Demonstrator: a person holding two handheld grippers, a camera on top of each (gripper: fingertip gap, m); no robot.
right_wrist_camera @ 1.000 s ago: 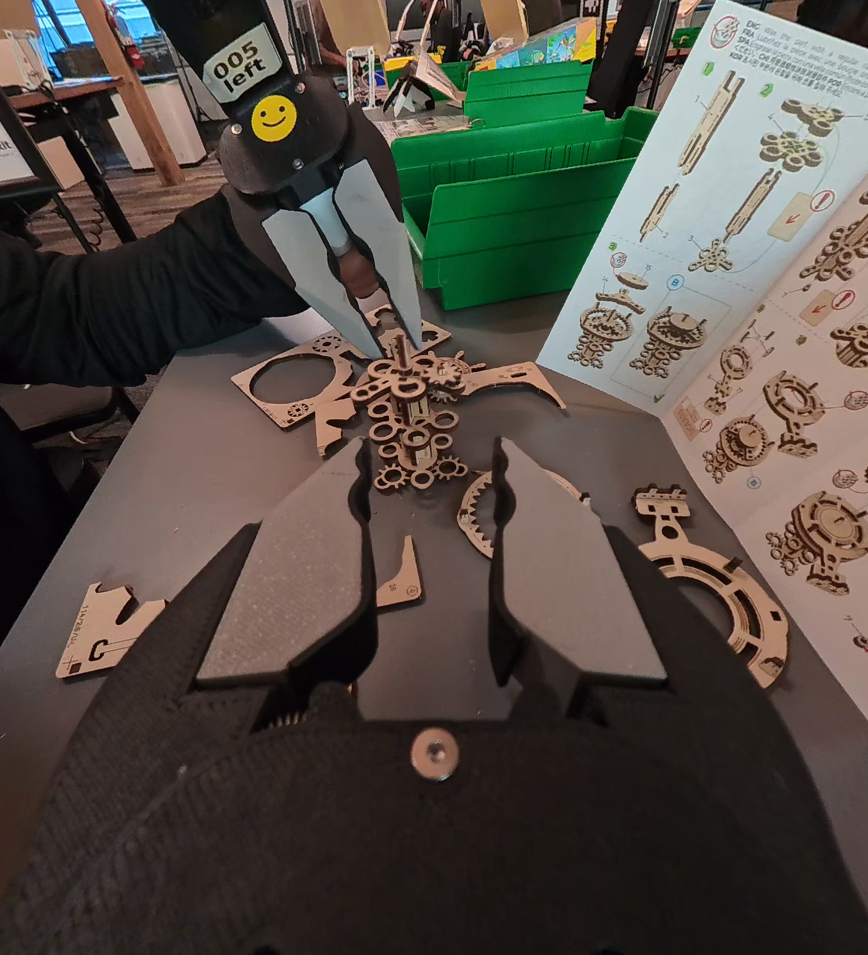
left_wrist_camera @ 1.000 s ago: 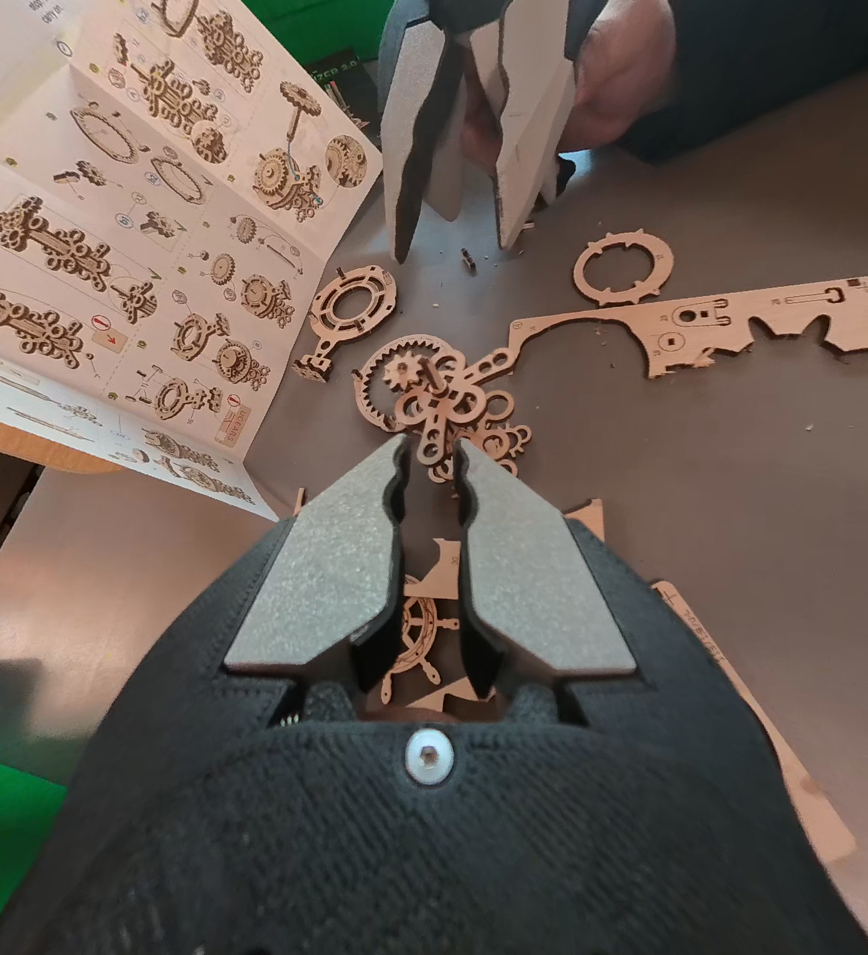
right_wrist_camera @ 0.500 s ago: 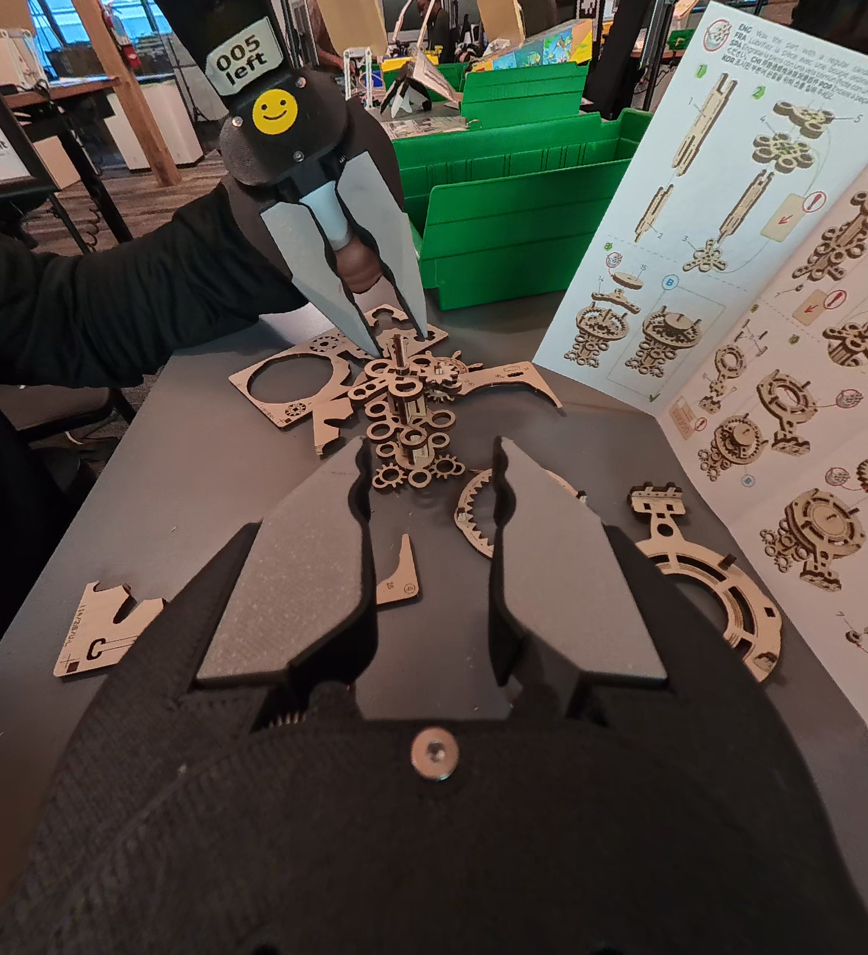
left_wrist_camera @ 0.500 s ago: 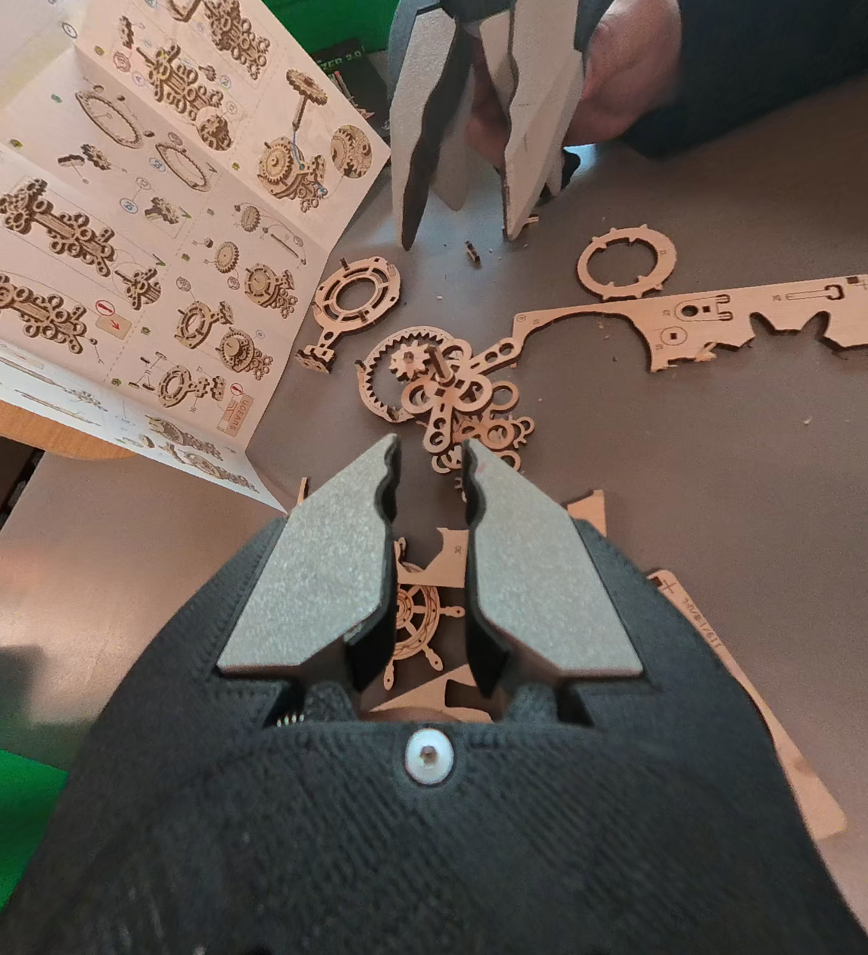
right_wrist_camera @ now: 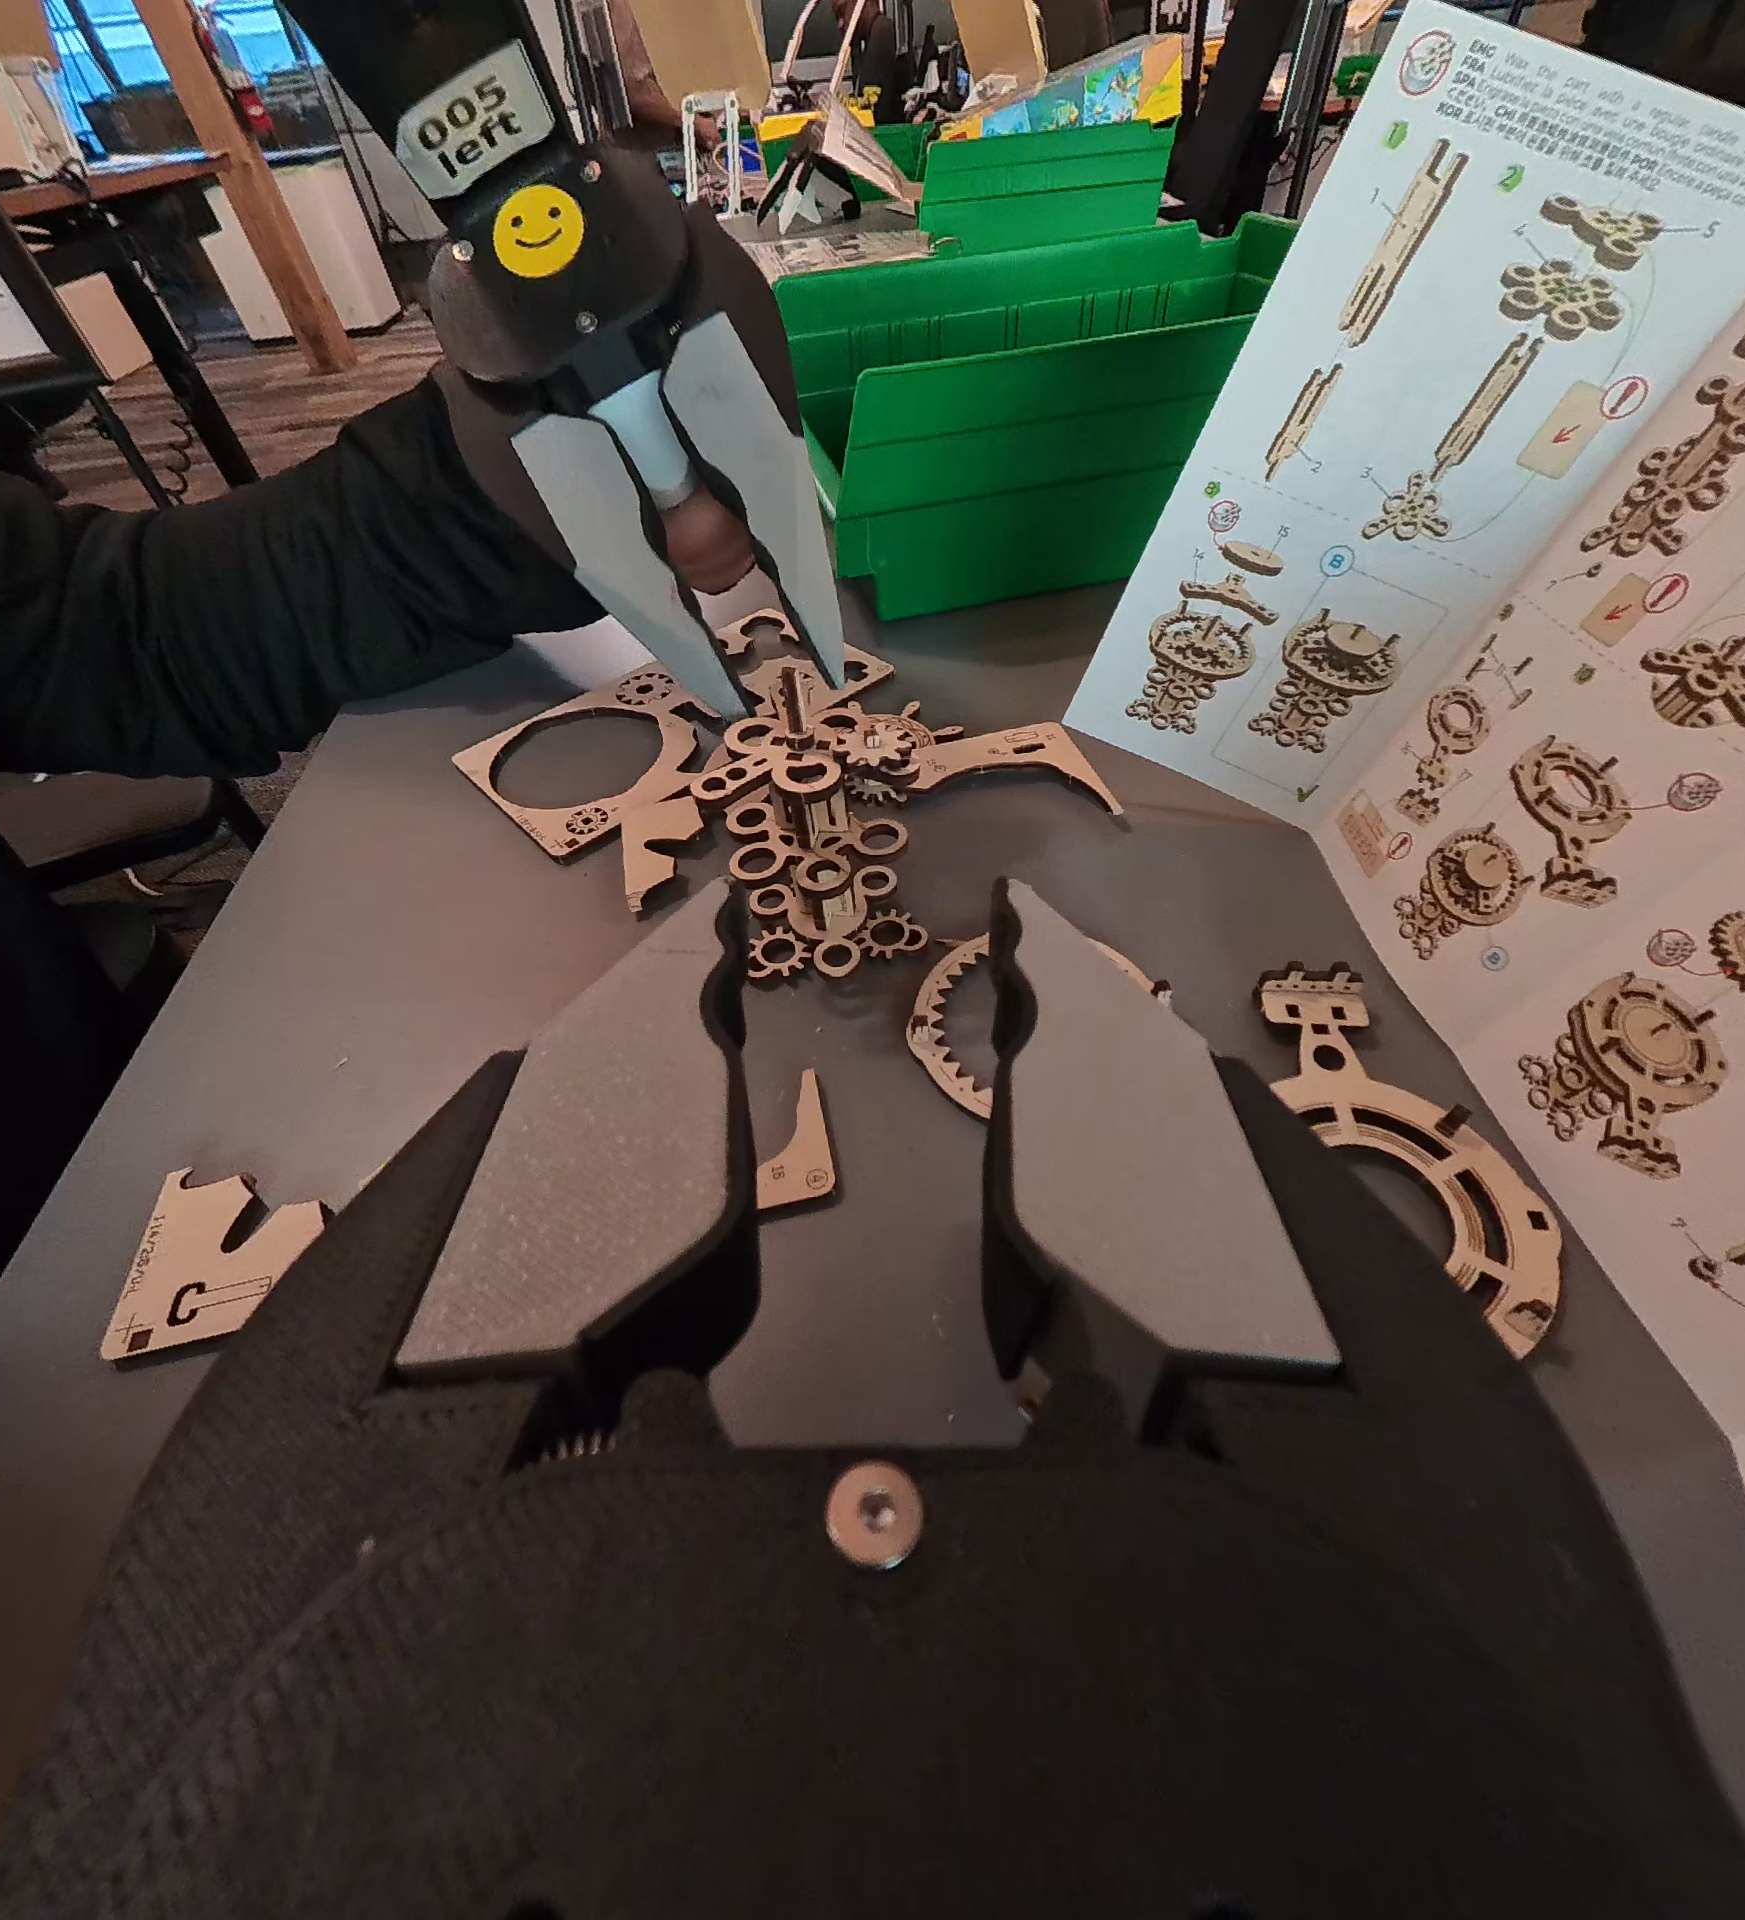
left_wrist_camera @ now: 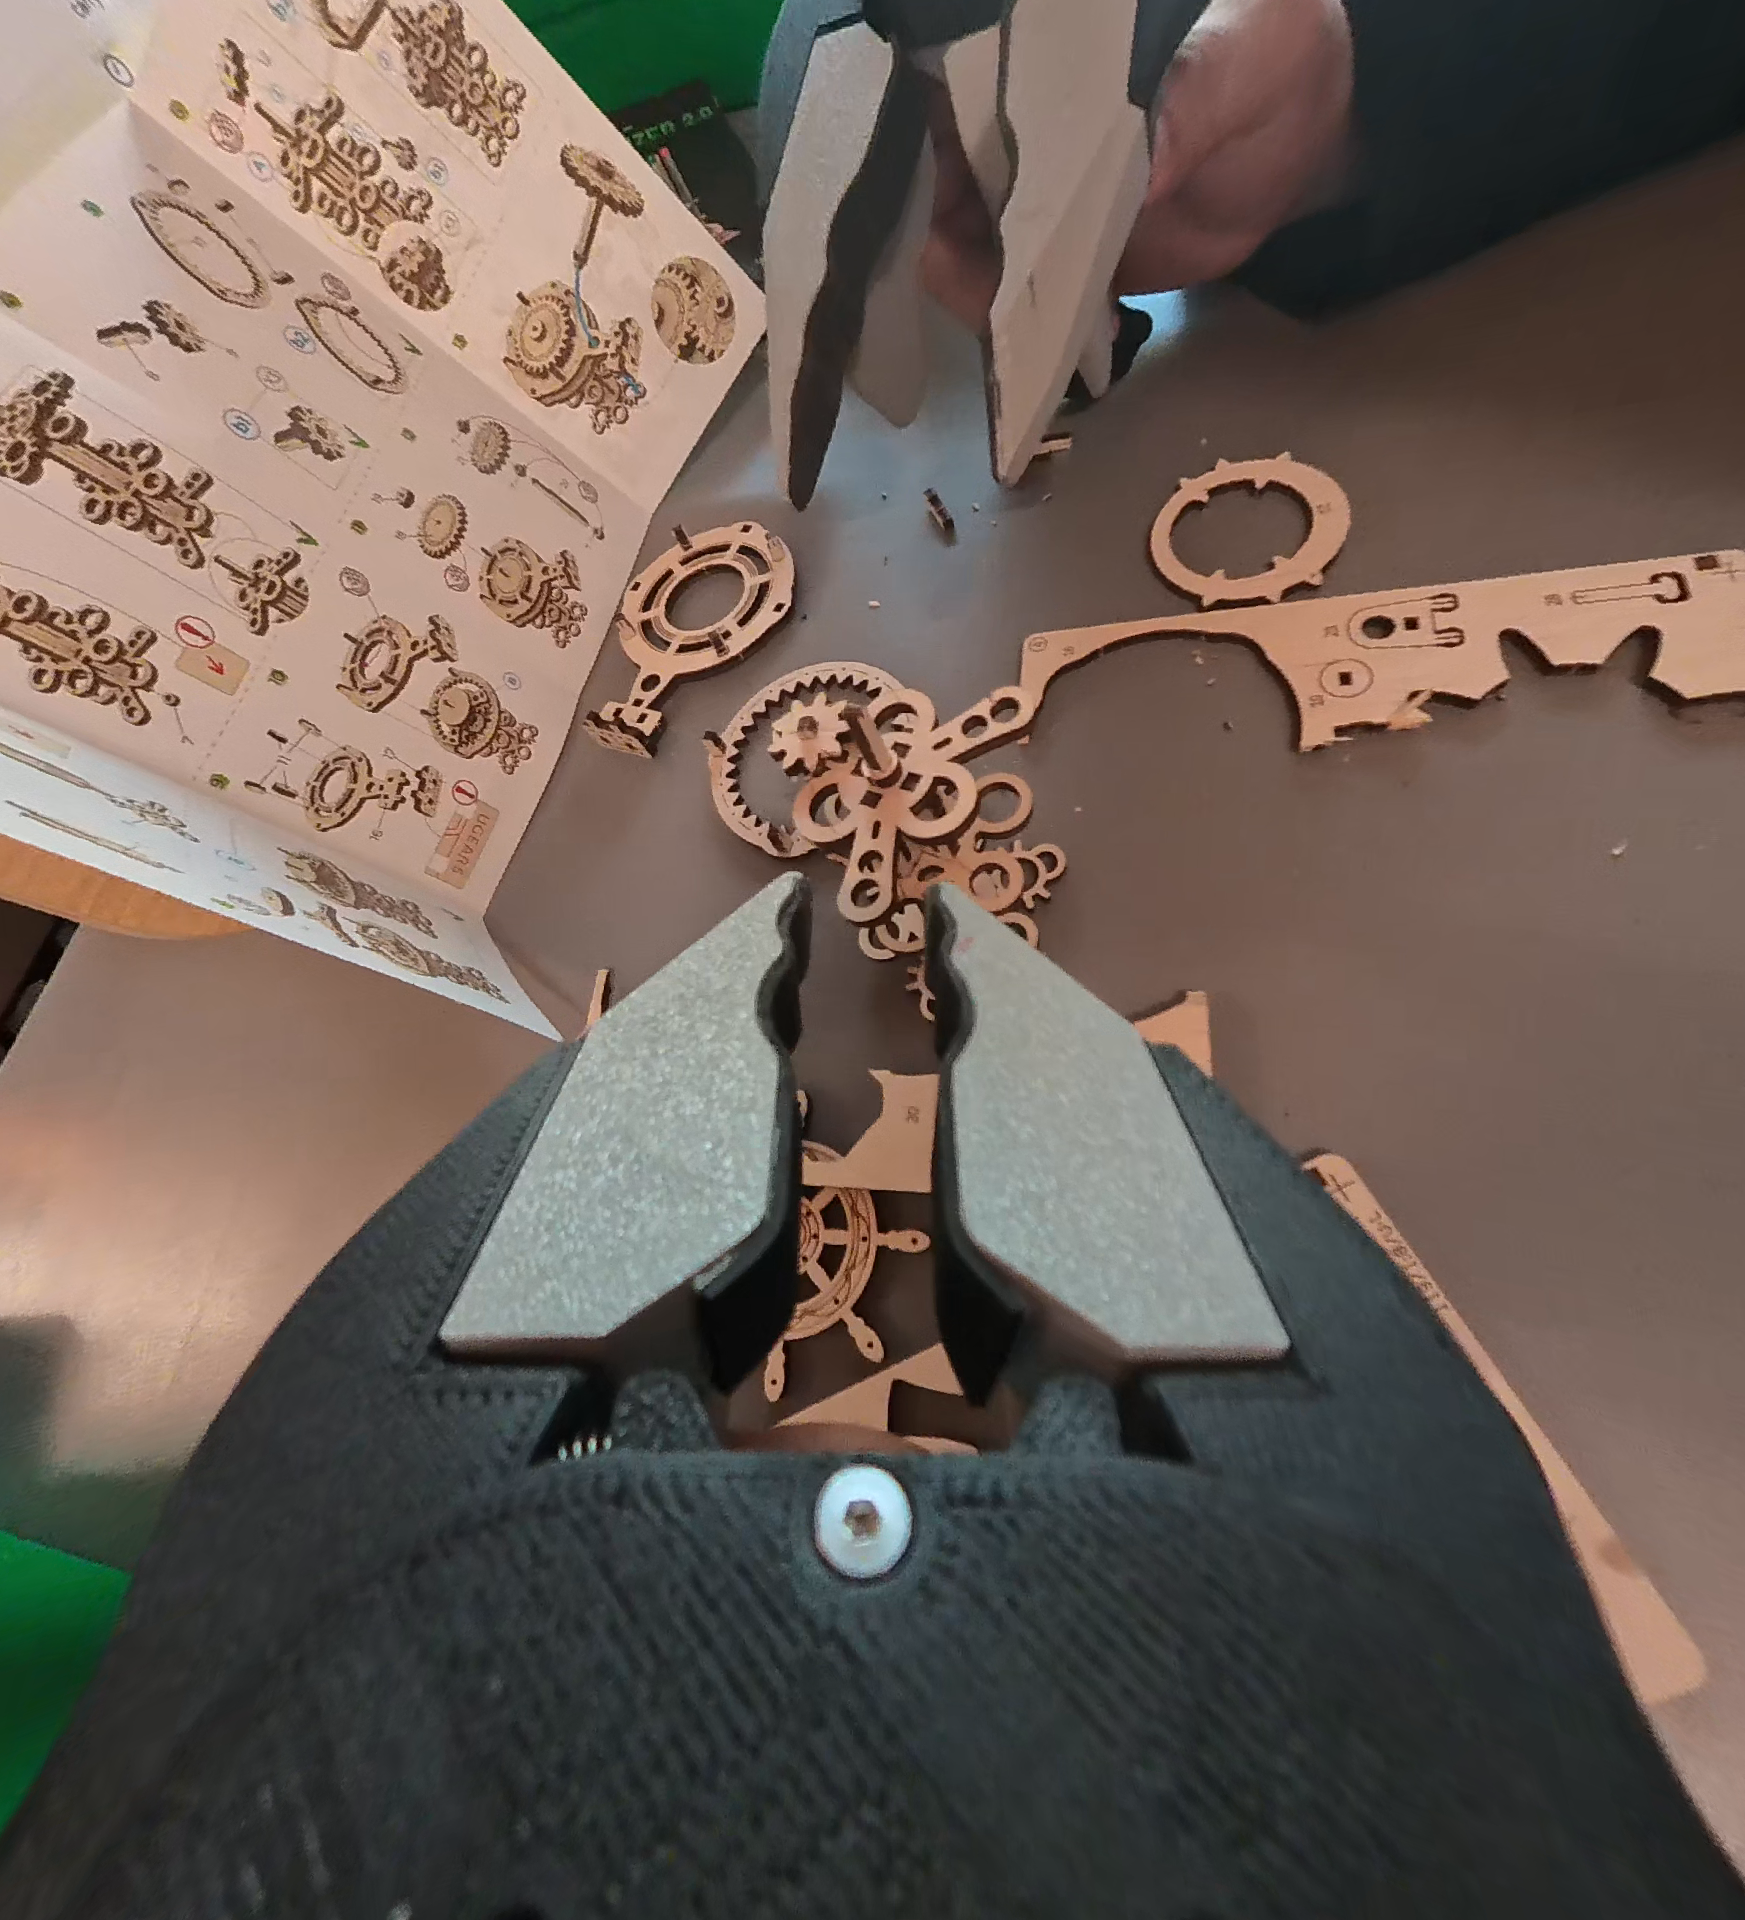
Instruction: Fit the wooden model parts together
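Observation:
A part-built wooden model (left_wrist_camera: 889,810) of rings and small gears lies on the grey table (left_wrist_camera: 1367,1039), with a short shaft standing up from it. It also shows in the right wrist view (right_wrist_camera: 806,831). My left gripper (left_wrist_camera: 866,914) is open and empty, just short of the model. In the right wrist view it (right_wrist_camera: 783,691) points down with its tips either side of the shaft top, apart from it. My right gripper (right_wrist_camera: 868,914) is open and empty, facing the model from the other side. It also shows in the left wrist view (left_wrist_camera: 904,478).
Loose parts lie around: a toothed ring (right_wrist_camera: 951,1029), a round frame with a foot (right_wrist_camera: 1408,1164), a thin ring (left_wrist_camera: 1252,530), off-cut sheets (left_wrist_camera: 1419,655) (right_wrist_camera: 577,769) (right_wrist_camera: 193,1278). A folded instruction sheet (right_wrist_camera: 1470,623) stands at one side. Green bins (right_wrist_camera: 1034,416) stand behind. The left gripper's tips are roughly 9 cm from the right gripper's.
My left gripper has opened a little wider and drawn back slightly from the model. My right gripper has hardly moved.

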